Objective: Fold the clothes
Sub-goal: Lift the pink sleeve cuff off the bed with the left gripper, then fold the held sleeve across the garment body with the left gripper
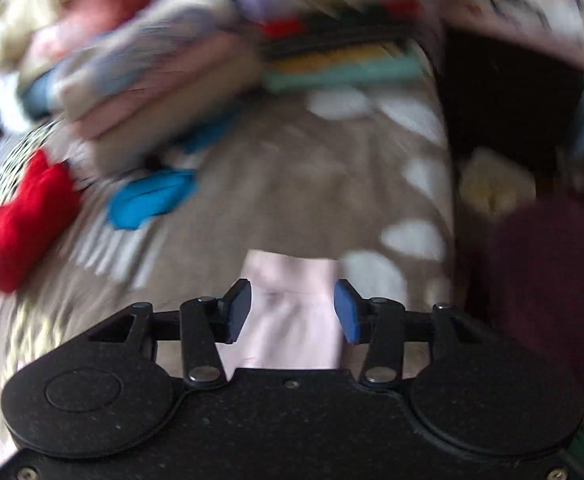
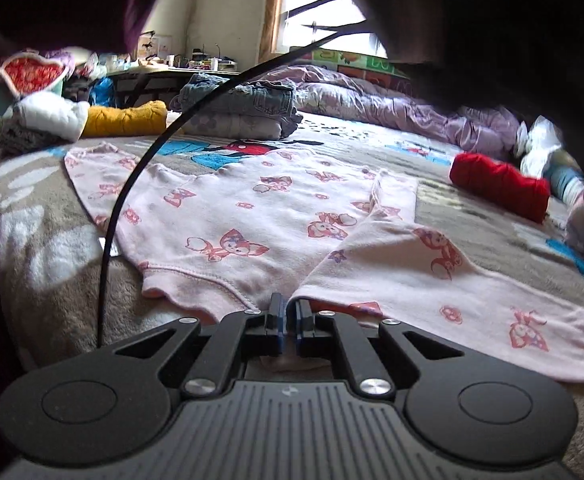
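1. Bedroom setting: a bed covered by a grey-brown plush blanket with white blotches and a cartoon print [image 2: 52, 240] fills both views, with a bright window [image 2: 315, 4] and a cluttered desk [image 2: 180, 66] behind it in the right wrist view.
2. Spread flat on that blanket is a pale pink long-sleeved top printed with small red-and-pink fox figures [image 2: 244, 216], its hem towards the right wrist camera.
3. One sleeve of the top [image 2: 451, 296] is folded across and runs off to the right, lying on the blanket.
4. The right gripper [image 2: 288, 320] sits at the near edge of the top, its jaws drawn almost together with only a thin slit between the blue pads; pink fabric lies right at the tips, and it appears pinched there.
5. The left gripper [image 1: 292, 310] has its jaws well apart, the blue pads [image 1: 345, 312] clear on either side of a plain pink strip of cloth [image 1: 292, 280] lying below; they hold nothing. This view is heavily blurred.
6. A black cable [image 2: 132, 184] arcs over the top on the left.
7. Further out: a red rolled knit [image 2: 499, 188] to the right, a mustard-yellow roll [image 2: 128, 118], folded blue jeans on a stack [image 2: 252, 98], and a rumpled lilac quilt [image 2: 391, 100].
8. The left wrist view shows blurred stacks of folded clothes [image 1: 152, 68], a bright blue cloth [image 1: 152, 198] and a red item, perhaps that same knit.
9. A dark maroon sleeve [image 1: 551, 280] fills the right edge there.
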Demonstrator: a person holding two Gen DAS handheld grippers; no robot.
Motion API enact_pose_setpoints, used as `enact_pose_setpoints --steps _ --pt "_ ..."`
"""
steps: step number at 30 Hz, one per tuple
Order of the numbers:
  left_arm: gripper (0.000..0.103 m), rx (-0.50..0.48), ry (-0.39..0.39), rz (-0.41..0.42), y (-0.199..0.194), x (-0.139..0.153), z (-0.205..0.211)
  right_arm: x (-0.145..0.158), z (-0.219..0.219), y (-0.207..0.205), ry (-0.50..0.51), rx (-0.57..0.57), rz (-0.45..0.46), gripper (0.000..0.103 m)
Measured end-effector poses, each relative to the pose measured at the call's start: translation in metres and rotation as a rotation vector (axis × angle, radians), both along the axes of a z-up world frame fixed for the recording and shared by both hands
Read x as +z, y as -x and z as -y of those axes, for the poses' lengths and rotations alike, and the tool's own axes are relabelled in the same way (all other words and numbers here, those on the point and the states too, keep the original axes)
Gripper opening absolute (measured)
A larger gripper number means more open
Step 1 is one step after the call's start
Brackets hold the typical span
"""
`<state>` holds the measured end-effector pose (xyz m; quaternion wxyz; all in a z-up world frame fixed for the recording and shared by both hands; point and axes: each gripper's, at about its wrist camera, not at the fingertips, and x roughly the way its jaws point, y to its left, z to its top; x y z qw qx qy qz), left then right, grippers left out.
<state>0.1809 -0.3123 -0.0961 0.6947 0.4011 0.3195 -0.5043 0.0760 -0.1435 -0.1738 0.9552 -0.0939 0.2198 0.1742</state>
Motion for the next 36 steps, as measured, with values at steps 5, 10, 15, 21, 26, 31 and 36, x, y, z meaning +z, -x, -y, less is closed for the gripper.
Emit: enact_pose_setpoints --steps 5,10,15,21,26,31,36 --pt "0.045 -0.034 -0.18 0.093 0.025 -0.037 0.031 0.0 -0.003 0.002 0.036 0.005 0.019 0.009" --pt "0.035 -0.012 -0.274 0.198 0.035 -0.057 0.042 0.0 -0.003 0.004 0.054 0.013 0.029 0.01" --pt "0.005 0.051 -0.273 0.25 0.033 -0.061 0.046 0.001 -0.002 0.005 0.062 0.024 0.035 0.01" --pt "0.002 0.138 -0.17 0.282 0.032 -0.035 0.026 0.003 0.0 0.008 0.051 0.031 0.043 0.017" --pt "0.002 0.294 0.006 0.26 0.017 0.017 -0.016 0.004 0.002 0.01 0.04 0.033 0.05 0.027" --pt "0.002 0.485 0.231 0.258 0.008 0.072 -0.083 0.006 0.006 0.013 0.027 0.02 0.056 0.05" --pt "0.002 0.647 0.423 0.248 0.012 0.108 -0.154 0.006 0.016 0.014 -0.006 -0.005 0.049 0.051"
